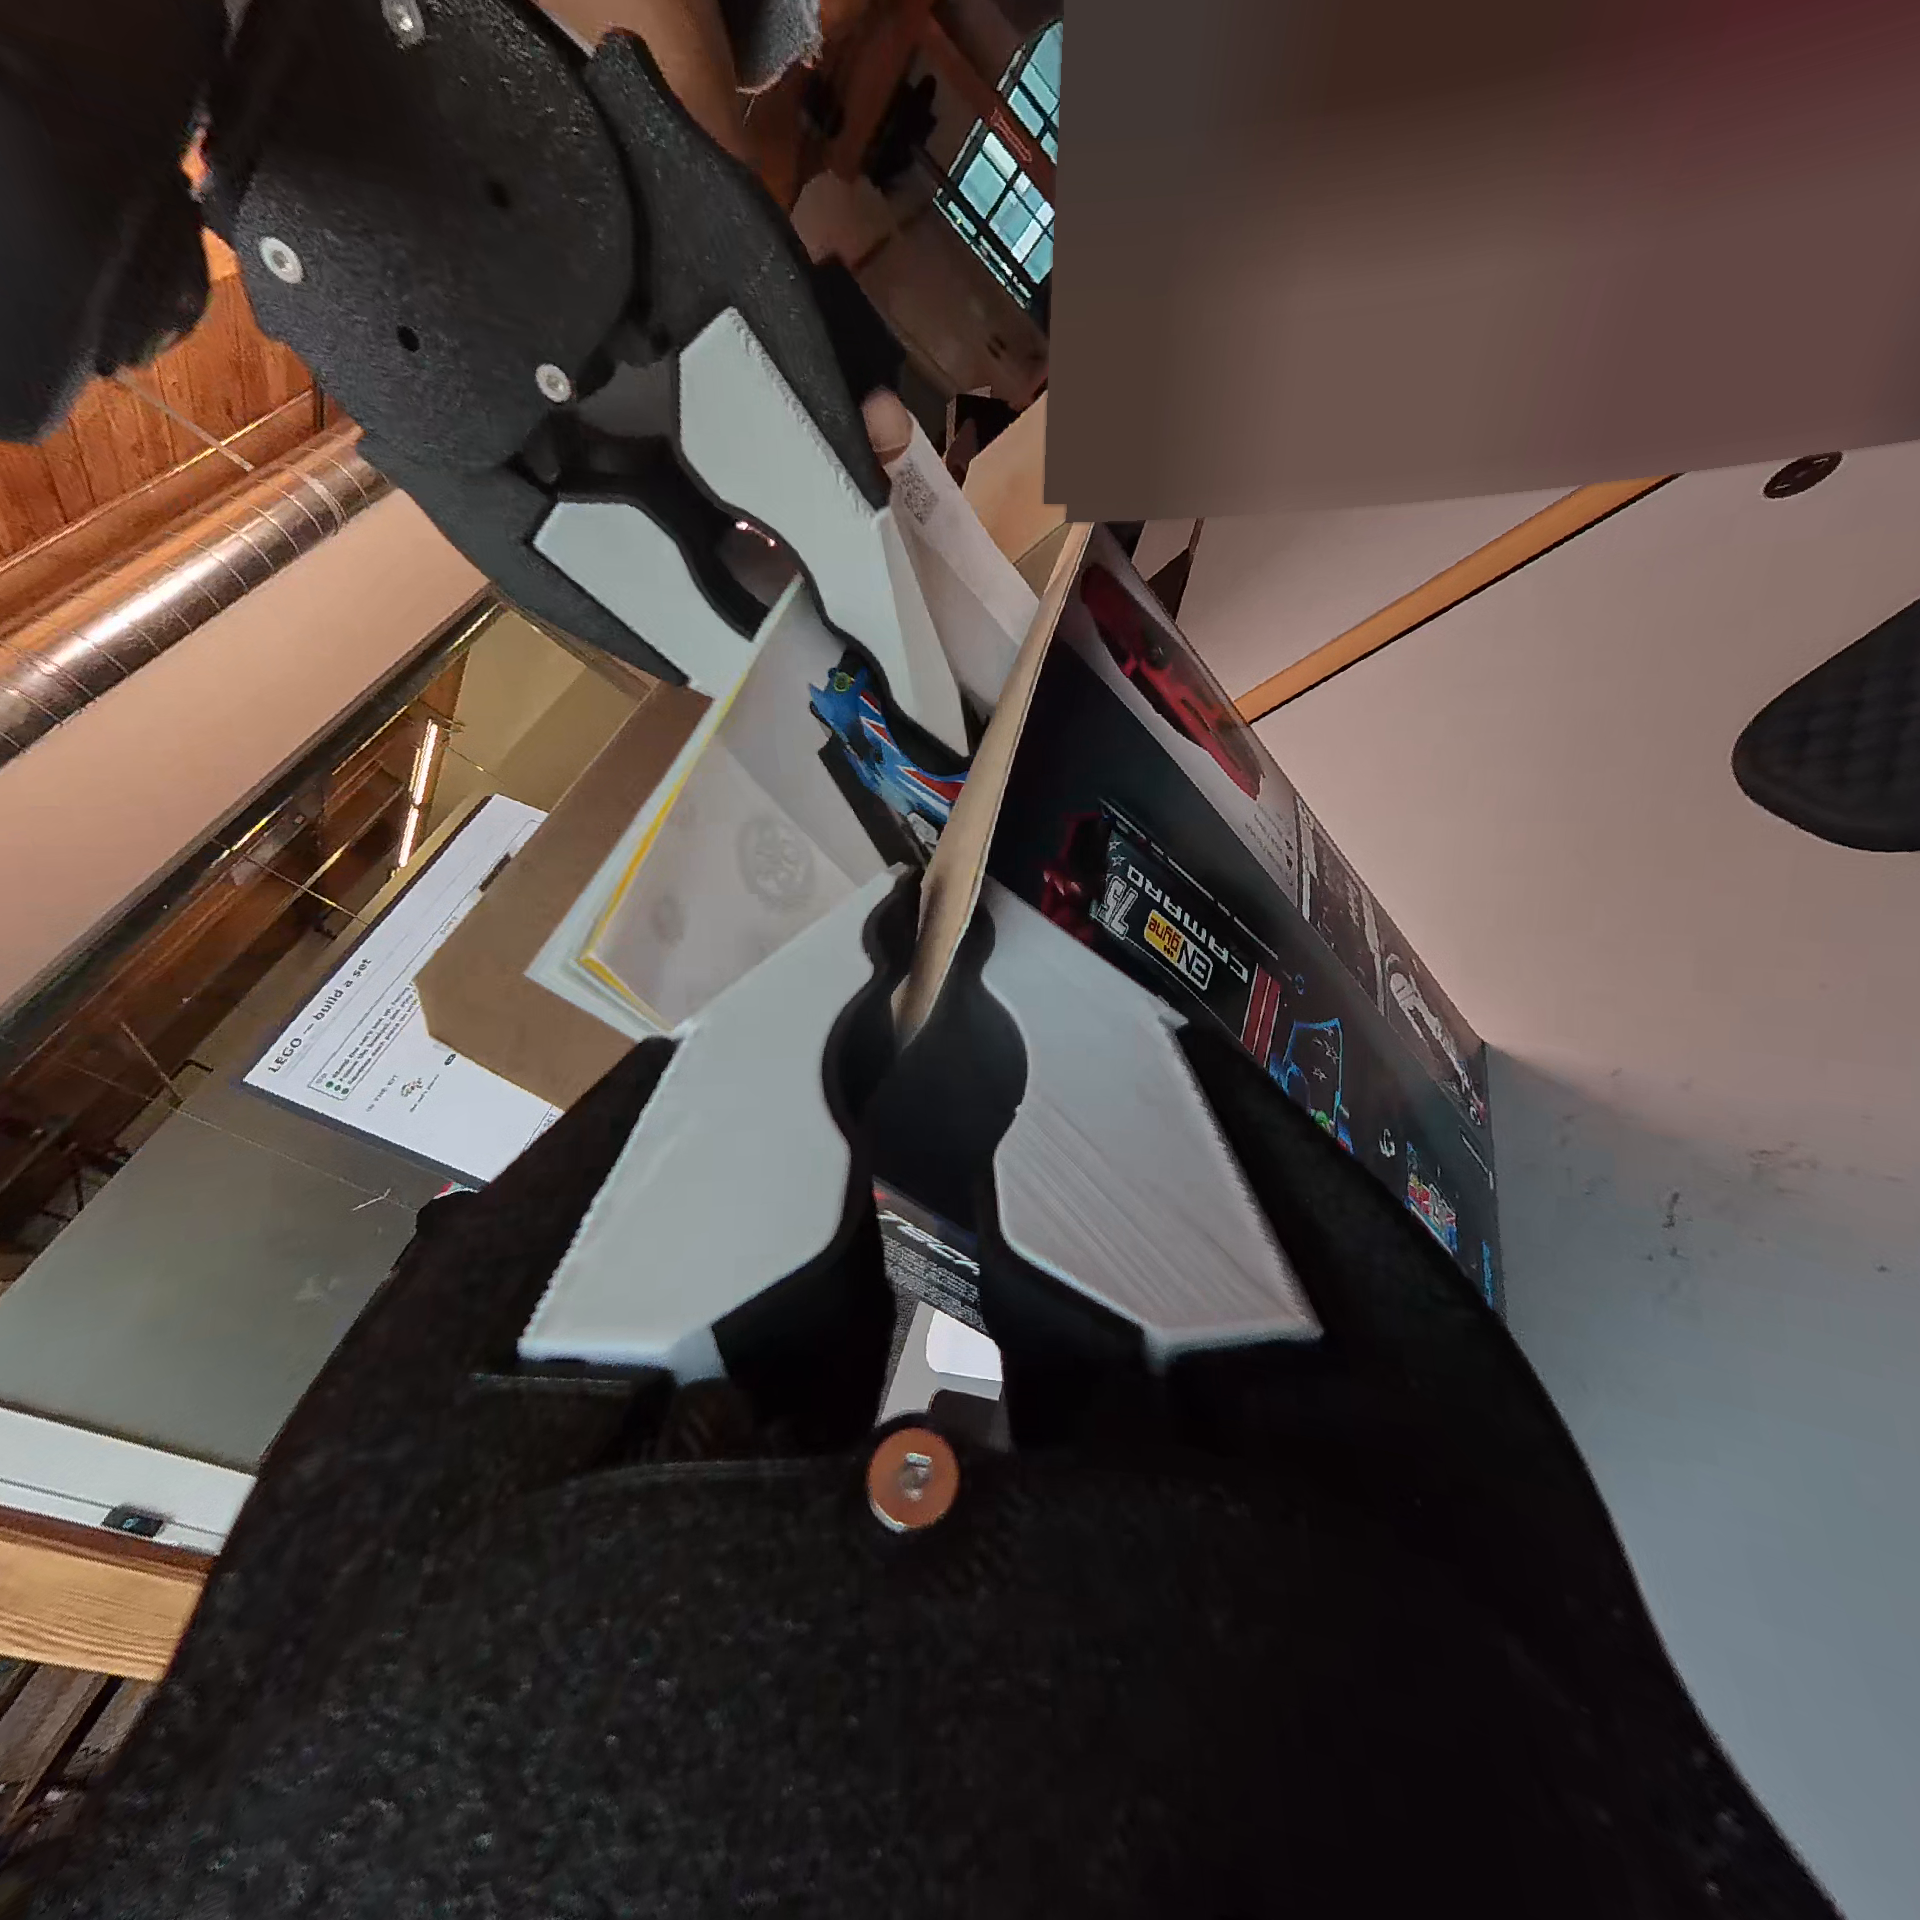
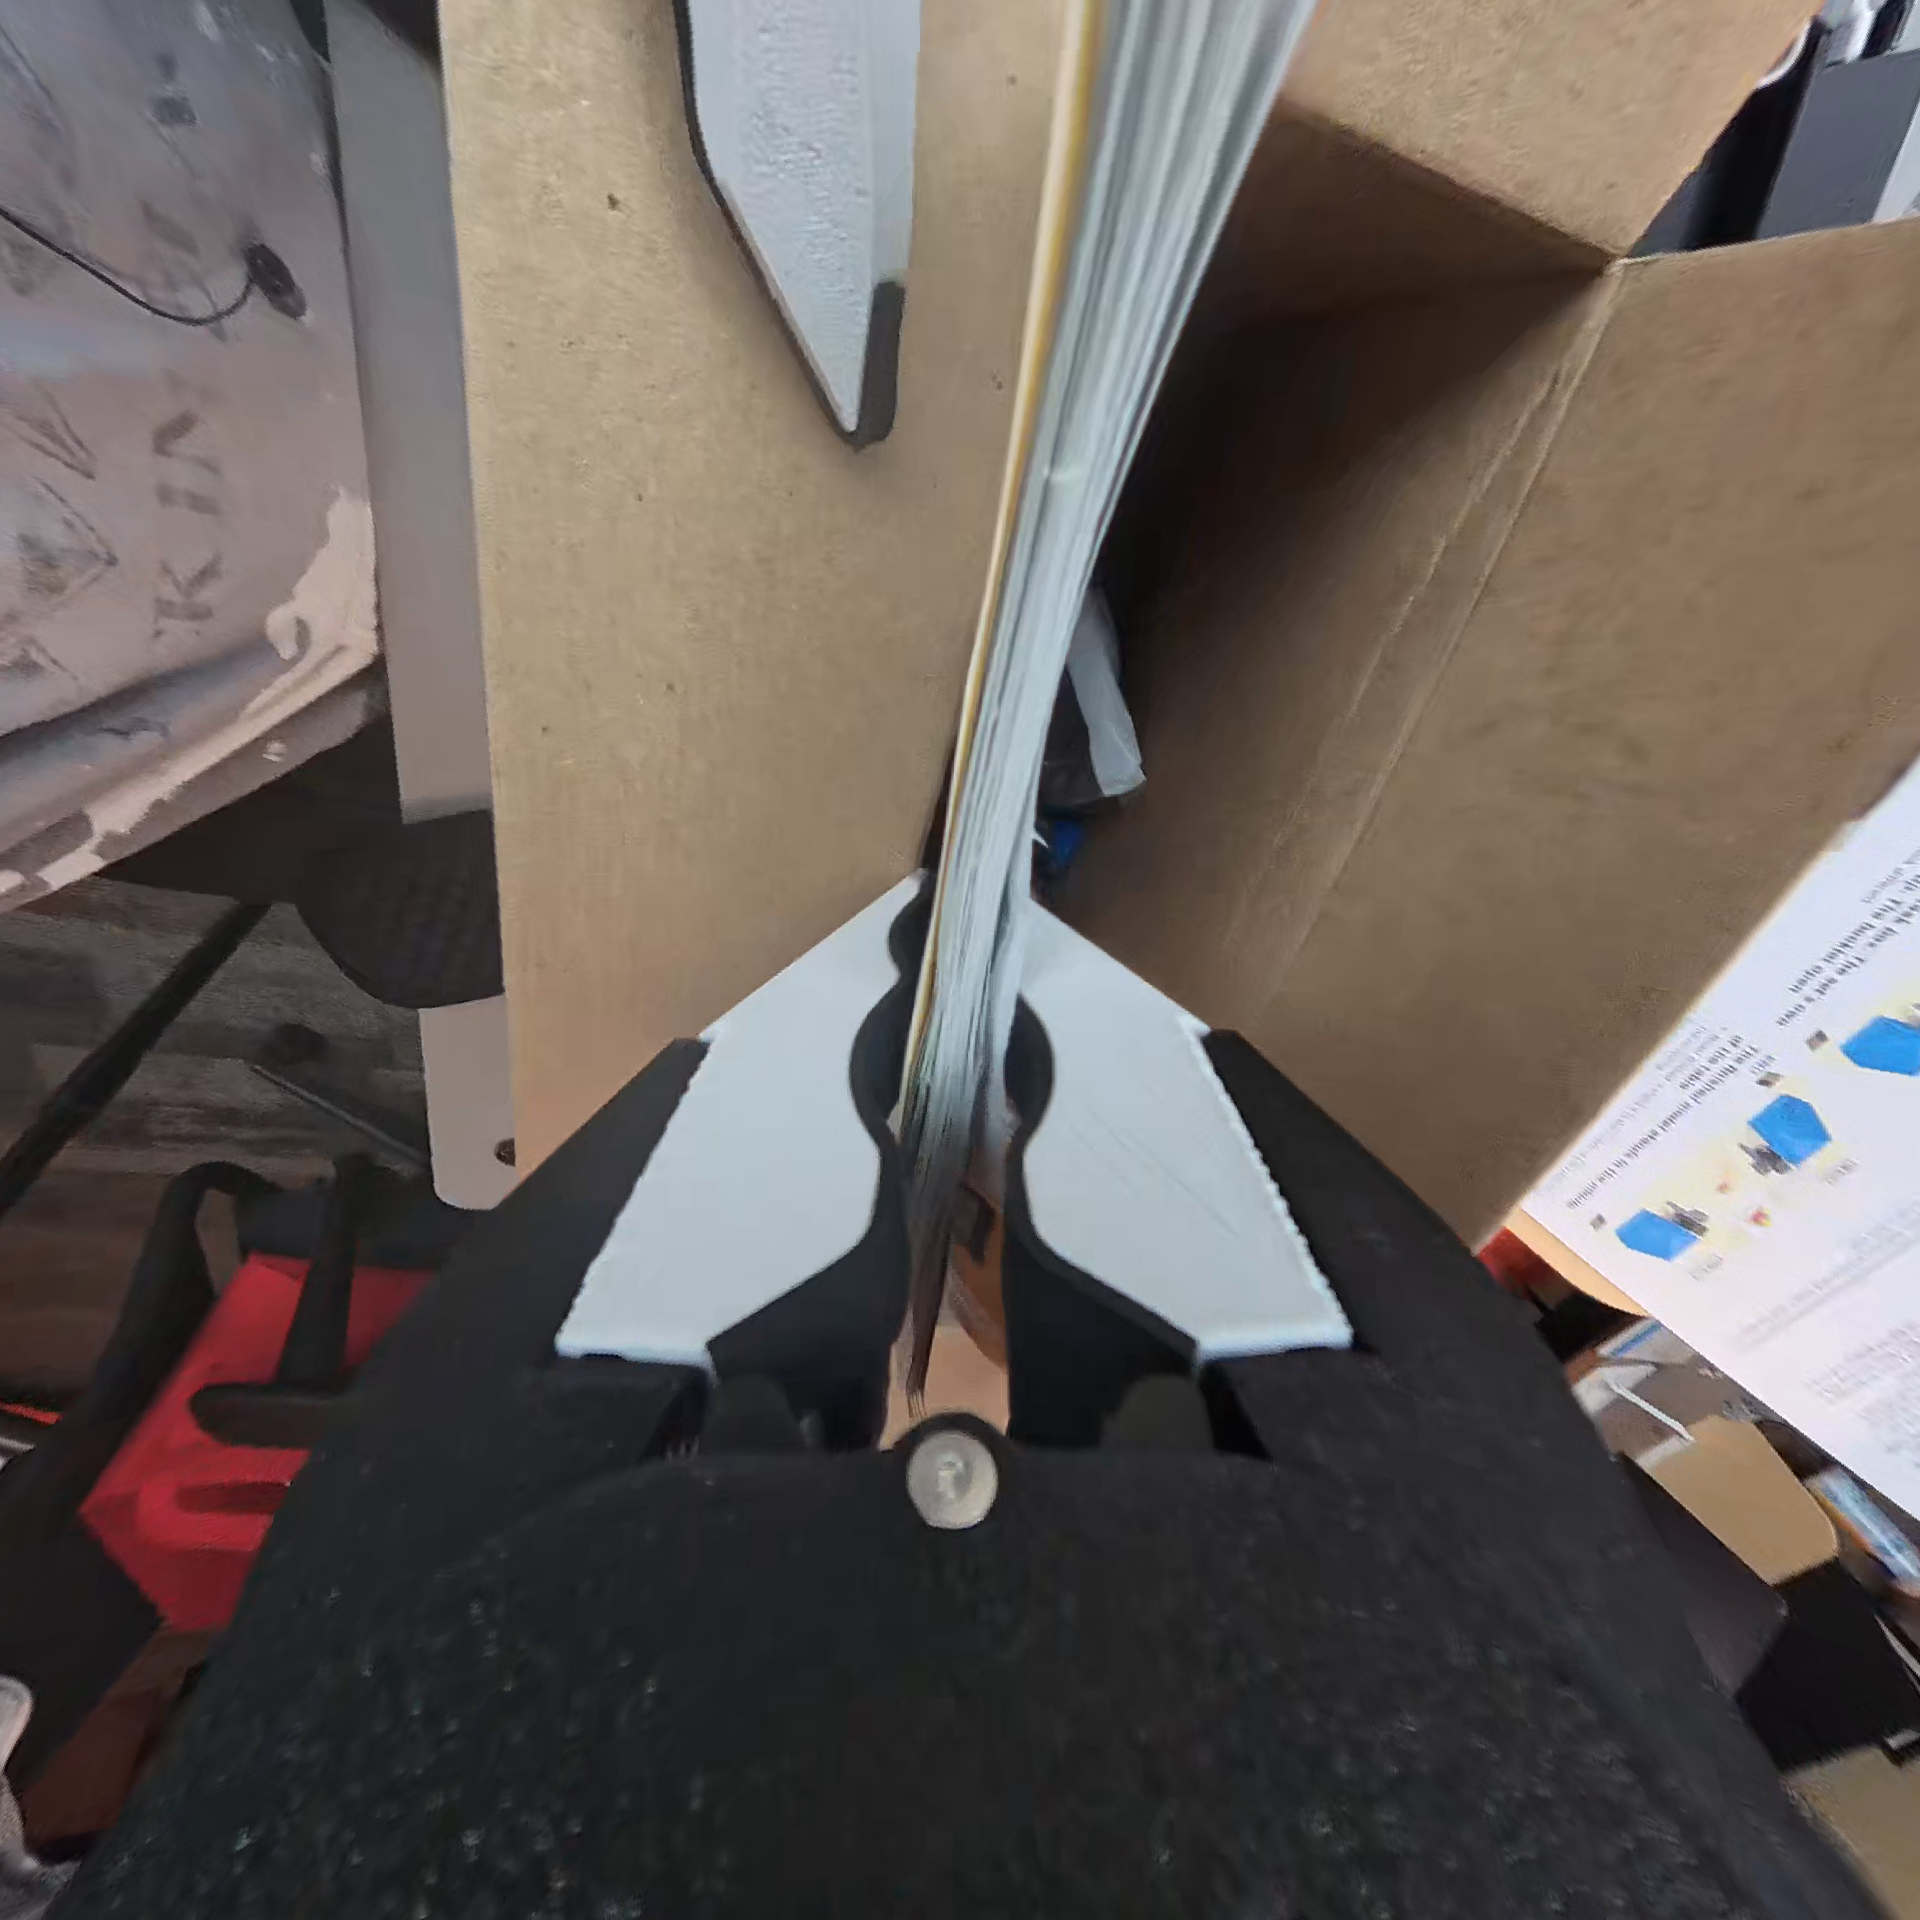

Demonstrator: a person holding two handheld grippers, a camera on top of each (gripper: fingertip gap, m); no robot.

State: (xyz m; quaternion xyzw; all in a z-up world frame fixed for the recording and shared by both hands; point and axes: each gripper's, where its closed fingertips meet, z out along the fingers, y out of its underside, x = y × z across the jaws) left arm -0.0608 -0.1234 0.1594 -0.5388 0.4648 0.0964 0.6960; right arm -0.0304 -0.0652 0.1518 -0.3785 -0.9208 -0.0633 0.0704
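Observation:
My left gripper [image 1: 940, 904] is shut on the brown cardboard flap [image 1: 997, 769] of an open box whose outside [image 1: 1195, 914] is dark and printed with cars. My right gripper [image 2: 971, 914] is shut on a thick booklet [image 2: 1091, 416], seen edge-on, at the box's brown interior [image 2: 1403, 675]. In the left wrist view the right gripper [image 1: 873, 665] comes in from the upper left with the white, yellow-edged booklet [image 1: 717, 862] in the box opening. One finger [image 2: 810, 208] of the left gripper lies against the flap [image 2: 675, 623]. A bag with blue bits [image 2: 1091, 748] lies deep in the box.
The box rests on a white table [image 1: 1662, 935] with a black padded mat [image 1: 1839, 748] at the right. A printed sheet [image 2: 1766, 1195] lies beside the box and also shows in the left wrist view [image 1: 416, 1018]. A red object [image 2: 208, 1455] sits low left.

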